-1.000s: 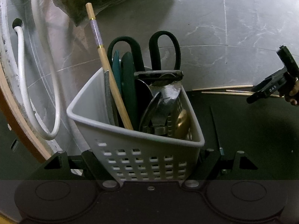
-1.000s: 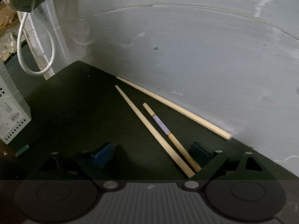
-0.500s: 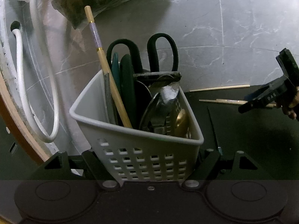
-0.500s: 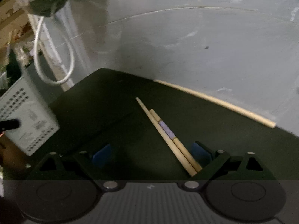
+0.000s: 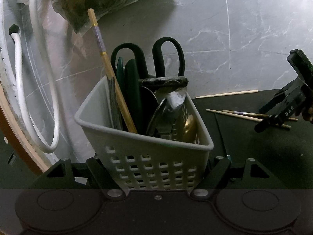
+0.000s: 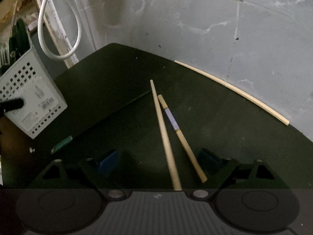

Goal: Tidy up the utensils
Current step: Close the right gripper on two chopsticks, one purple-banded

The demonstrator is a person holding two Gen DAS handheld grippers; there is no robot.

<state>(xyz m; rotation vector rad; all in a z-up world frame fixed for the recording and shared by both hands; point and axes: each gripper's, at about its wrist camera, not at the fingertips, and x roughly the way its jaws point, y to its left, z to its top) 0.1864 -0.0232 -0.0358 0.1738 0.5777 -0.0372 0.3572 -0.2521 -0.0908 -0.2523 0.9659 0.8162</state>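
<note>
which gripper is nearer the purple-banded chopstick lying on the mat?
Right. The right gripper hovers over the purple-banded chopstick, jaws closing around it, pads not touching. The left gripper is off to the side, clamped on the utensil basket.

You see a matt grey perforated plastic basket [image 5: 148, 162], pale smooth wooden chopsticks [image 6: 165, 135] on a matt dark mat [image 6: 117, 78], and veined, faintly glossy stone floor [image 5: 244, 29].

Your right hand-held gripper [image 6: 159, 162] is closing, its jaws either side of two chopsticks on the dark mat [image 6: 117, 78]: a plain chopstick [image 6: 164, 135] and a purple-banded chopstick [image 6: 181, 137]. A third chopstick [image 6: 232, 90] lies along the mat's far edge. The white basket [image 6: 33, 98] is tilted at the left.
</note>
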